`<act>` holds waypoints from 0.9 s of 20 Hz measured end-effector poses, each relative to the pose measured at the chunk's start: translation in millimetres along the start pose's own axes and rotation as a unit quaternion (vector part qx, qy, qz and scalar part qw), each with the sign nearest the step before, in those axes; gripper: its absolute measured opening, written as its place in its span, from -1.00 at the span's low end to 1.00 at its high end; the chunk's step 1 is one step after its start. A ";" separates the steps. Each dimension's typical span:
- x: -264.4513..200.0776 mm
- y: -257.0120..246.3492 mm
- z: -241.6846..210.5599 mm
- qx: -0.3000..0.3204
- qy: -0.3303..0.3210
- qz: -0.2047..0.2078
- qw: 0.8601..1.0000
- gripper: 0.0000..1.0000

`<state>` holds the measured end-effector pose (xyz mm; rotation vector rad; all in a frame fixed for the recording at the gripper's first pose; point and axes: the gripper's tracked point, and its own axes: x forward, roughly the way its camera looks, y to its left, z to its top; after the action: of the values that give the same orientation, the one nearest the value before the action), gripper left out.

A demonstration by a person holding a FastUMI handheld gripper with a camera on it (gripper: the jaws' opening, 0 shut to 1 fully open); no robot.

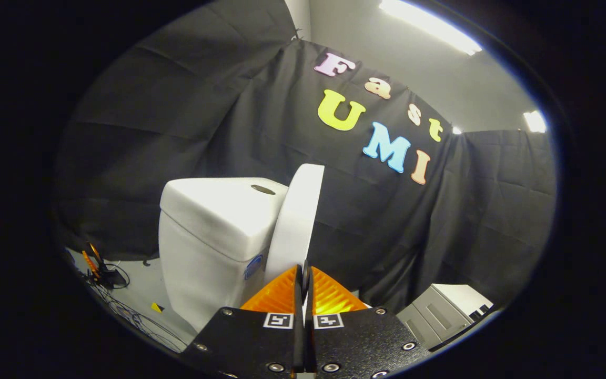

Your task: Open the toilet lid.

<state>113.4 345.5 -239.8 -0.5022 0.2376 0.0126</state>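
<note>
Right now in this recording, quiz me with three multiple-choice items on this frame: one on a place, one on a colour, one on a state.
1. Where does the toilet lid stand?
A. flat over the bowl
B. raised on edge beside the tank, just ahead of the tongs
C. lying on the floor

2. What colour is the tank?
A. white
B. blue
C. black

3. How are the tongs' fingers?
A. spread wide
B. nearly together, at the lid's lower edge
C. clamped on the tank

Answers:
1 B: the lid rises upright from the fingertips, next to the tank.
2 A: tank and lid are both white.
3 B: a thin slit separates the fingers; whether they pinch the lid is unclear.
</note>
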 end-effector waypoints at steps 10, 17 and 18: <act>-21.3 17.1 20.1 0.001 0.005 0.100 0.995 -0.02; -77.4 10.8 104.8 0.092 -0.085 0.263 0.957 0.90; -82.4 5.1 120.7 0.107 -0.103 0.287 0.946 0.90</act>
<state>59.8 411.5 -120.9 -0.1993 0.1708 0.6005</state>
